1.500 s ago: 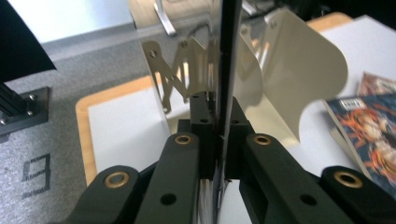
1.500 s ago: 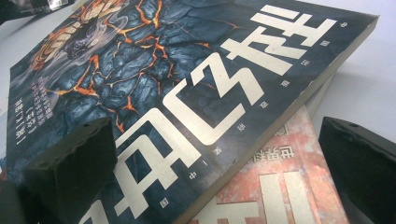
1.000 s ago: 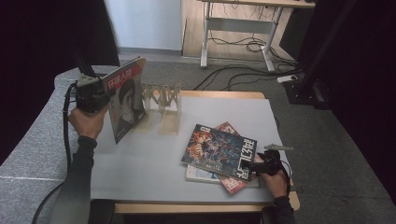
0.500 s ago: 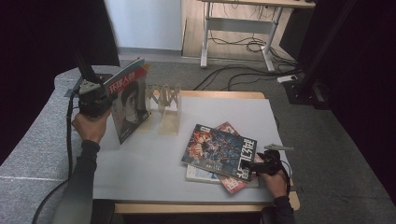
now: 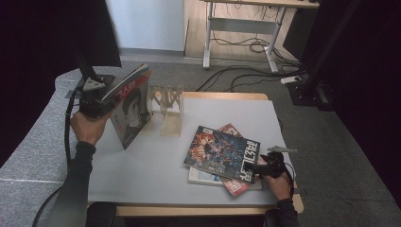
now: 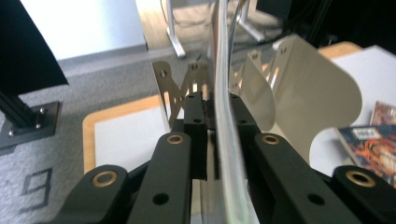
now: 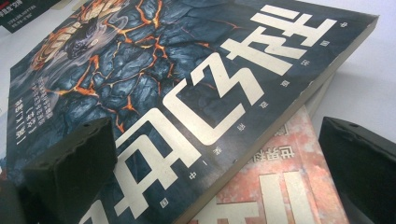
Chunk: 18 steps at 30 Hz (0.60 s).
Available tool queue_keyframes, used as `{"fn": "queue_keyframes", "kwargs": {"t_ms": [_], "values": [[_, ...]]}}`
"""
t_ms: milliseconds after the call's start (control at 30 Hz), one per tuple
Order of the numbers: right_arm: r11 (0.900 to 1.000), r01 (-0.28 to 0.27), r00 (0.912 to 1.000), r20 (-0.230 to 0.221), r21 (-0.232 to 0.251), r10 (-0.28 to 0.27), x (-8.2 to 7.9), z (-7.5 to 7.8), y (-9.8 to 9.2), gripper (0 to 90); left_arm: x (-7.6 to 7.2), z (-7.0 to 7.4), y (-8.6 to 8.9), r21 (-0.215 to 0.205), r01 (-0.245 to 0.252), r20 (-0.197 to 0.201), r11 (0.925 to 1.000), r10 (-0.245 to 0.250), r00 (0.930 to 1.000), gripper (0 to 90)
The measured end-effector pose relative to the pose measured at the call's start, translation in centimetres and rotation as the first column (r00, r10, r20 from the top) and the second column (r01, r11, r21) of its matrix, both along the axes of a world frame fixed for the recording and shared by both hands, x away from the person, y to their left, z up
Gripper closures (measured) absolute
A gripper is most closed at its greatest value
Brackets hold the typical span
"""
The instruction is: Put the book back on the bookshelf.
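Note:
My left gripper (image 5: 100,100) is shut on an upright magazine (image 5: 131,108) with a portrait cover, held at the table's left side beside a beige metal book rack (image 5: 166,101). In the left gripper view the magazine's edge (image 6: 225,116) runs between the pads, with the rack (image 6: 303,93) just behind. The jaws have just eased open a little, and the magazine still sits between them. My right gripper (image 5: 264,167) is open at the corner of a dark lava-patterned magazine (image 5: 222,152). Its jaws stand wide on either side of that magazine (image 7: 177,84), which lies on a red one (image 7: 280,186).
The stack of magazines lies at the front right of the grey table top (image 5: 156,165). A desk frame with cables (image 5: 241,42) stands on the floor beyond. Black curtains hang at left and right.
The left hand has carried the upright magazine slightly to the right, closer to the rack. The right hand has stayed where it was.

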State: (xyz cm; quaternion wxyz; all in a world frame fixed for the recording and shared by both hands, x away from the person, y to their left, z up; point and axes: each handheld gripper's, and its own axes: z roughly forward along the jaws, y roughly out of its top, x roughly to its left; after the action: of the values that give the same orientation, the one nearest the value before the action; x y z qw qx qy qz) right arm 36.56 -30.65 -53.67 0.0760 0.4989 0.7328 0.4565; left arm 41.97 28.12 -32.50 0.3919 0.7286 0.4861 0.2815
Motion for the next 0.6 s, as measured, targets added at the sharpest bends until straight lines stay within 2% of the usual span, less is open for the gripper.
{"fn": "queue_keyframes", "kwargs": {"t_ms": [100, 167, 267, 400, 467, 600], "values": [[1.0, 0.0, 1.0, 0.0, 0.0, 0.0, 0.0, 0.0, 0.0, 0.0, 0.2, 0.0, -0.1, -0.01, -0.009, -0.019, 0.9999, 0.009, 0.9998, 85.8], [1.0, 0.0, 1.0, 0.0, 0.0, 0.0, 0.0, 0.0, 0.0, 0.0, 0.3, 0.0, 0.0, -0.02, -0.023, -0.009, 0.9995, 0.023, 0.9997, 86.8], [1.0, 0.0, 1.0, 0.0, 0.0, 0.0, 0.0, 0.0, 0.0, 0.0, 0.5, -0.3, 0.3, -0.063, -0.052, 0.015, 0.9967, 0.053, 0.9985, 87.2], [1.0, 0.0, 1.0, 0.0, 0.0, 0.0, 0.0, 0.0, 0.0, 0.0, 1.0, -0.6, 0.6, -0.129, -0.08, 0.034, 0.9884, 0.085, 0.9958, 87.3], [1.0, 0.0, 1.0, 0.0, 0.0, 0.0, 0.0, 0.0, 0.0, 0.0, 1.1, -0.6, 0.5, -0.137, -0.09, 0.042, 0.9865, 0.096, 0.9945, 87.3], [1.0, 0.0, 1.0, 0.0, 0.0, 0.0, 0.0, 0.0, 0.0, 0.0, 1.4, -0.7, 0.1, -0.126, -0.1, 0.049, 0.987, 0.106, 0.9931, 87.2]]}}
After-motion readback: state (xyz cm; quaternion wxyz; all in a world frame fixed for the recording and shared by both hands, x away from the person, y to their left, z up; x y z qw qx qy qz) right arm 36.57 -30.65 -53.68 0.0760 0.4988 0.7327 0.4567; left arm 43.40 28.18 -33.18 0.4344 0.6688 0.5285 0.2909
